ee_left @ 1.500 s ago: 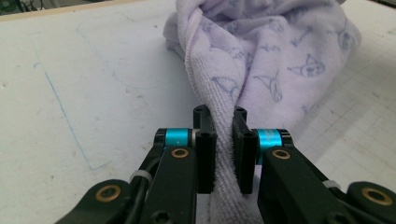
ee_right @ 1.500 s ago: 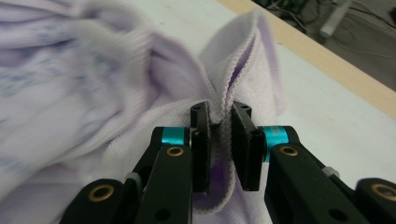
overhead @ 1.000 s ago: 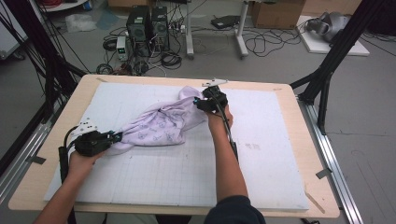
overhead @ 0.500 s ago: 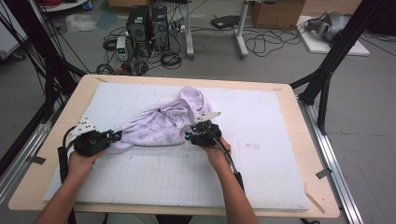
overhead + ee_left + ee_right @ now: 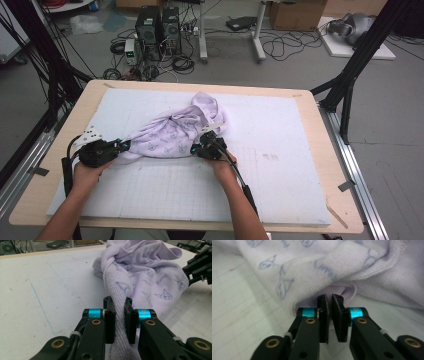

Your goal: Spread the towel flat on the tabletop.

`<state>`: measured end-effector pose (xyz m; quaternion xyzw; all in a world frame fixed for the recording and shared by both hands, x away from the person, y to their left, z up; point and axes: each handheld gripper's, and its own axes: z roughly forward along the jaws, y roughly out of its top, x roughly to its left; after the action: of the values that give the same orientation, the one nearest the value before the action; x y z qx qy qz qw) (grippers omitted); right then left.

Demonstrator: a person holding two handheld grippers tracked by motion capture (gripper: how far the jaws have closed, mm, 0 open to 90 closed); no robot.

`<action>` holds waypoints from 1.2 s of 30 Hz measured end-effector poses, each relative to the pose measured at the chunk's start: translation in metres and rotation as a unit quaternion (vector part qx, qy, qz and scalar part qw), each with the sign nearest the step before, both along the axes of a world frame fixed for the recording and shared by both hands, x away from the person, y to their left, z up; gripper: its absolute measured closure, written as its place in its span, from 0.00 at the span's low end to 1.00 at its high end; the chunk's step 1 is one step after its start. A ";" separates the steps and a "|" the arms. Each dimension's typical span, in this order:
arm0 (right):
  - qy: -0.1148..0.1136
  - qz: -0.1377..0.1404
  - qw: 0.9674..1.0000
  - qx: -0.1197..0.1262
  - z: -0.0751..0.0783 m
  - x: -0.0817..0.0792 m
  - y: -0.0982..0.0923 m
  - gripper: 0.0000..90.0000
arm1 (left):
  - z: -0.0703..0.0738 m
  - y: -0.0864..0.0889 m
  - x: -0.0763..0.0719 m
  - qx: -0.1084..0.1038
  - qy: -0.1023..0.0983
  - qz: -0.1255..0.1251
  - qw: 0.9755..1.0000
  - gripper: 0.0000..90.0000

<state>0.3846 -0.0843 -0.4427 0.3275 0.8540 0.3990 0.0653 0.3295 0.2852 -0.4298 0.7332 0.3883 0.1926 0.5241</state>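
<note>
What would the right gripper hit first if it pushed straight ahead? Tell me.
The lilac towel bunched right ahead; the right gripper already pinches its hem, so it would likely just shove the cloth.

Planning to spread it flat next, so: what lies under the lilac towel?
The lilac towel rests bunched on the white gridded mat, which shows all around it. Whatever sits beneath the bunched folds is covered, so I can't tell whether anything else is there.

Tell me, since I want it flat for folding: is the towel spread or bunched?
Bunched: the towel lies crumpled in a twisted heap on the mat.
</note>
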 end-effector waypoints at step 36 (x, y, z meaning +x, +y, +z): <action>-0.088 -0.109 0.990 0.004 0.023 -0.085 -0.135 0.67 | -0.001 -0.028 -0.007 -0.045 0.040 -0.036 0.998 0.43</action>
<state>0.2998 -0.2194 -0.4197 0.3826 0.8024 0.4201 0.1825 0.3227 0.2571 -0.4308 0.7294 0.3904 0.1264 0.5474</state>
